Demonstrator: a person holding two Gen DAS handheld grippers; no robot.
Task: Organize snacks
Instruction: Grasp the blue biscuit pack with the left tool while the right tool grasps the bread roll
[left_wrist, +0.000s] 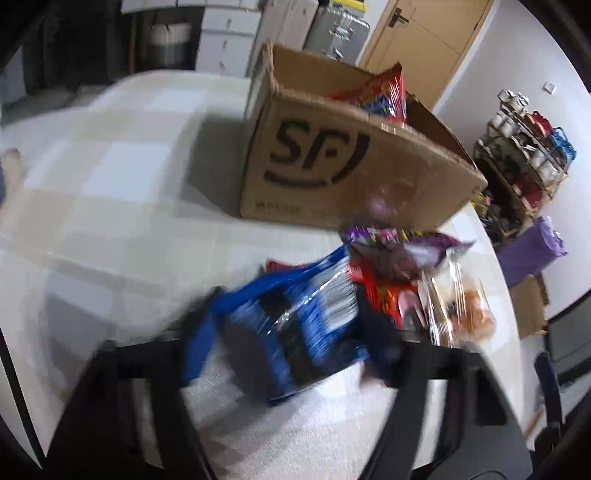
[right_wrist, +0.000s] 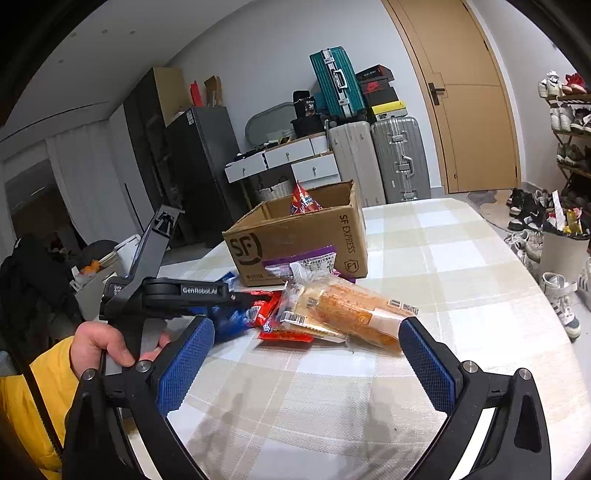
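An open SF cardboard box (left_wrist: 354, 166) (right_wrist: 295, 240) stands on the checked table with a red snack bag (left_wrist: 384, 92) (right_wrist: 304, 201) inside. In front of it lies a pile of snacks: a purple pack (left_wrist: 406, 247) (right_wrist: 303, 262), a red pack (left_wrist: 384, 291) (right_wrist: 269, 314) and an orange bread pack (left_wrist: 465, 310) (right_wrist: 354, 310). My left gripper (left_wrist: 291, 339) (right_wrist: 236, 306) is shut on a blue snack pack (left_wrist: 291, 325) (right_wrist: 229, 321); its view is blurred. My right gripper (right_wrist: 306, 354) is open and empty, just in front of the bread pack.
The table (right_wrist: 424, 258) has a checked cloth. Suitcases (right_wrist: 376, 158) and drawers (right_wrist: 280, 158) stand behind it by a wooden door (right_wrist: 469, 110). A shoe rack (right_wrist: 569, 147) (left_wrist: 524, 155) and shoes stand to the right.
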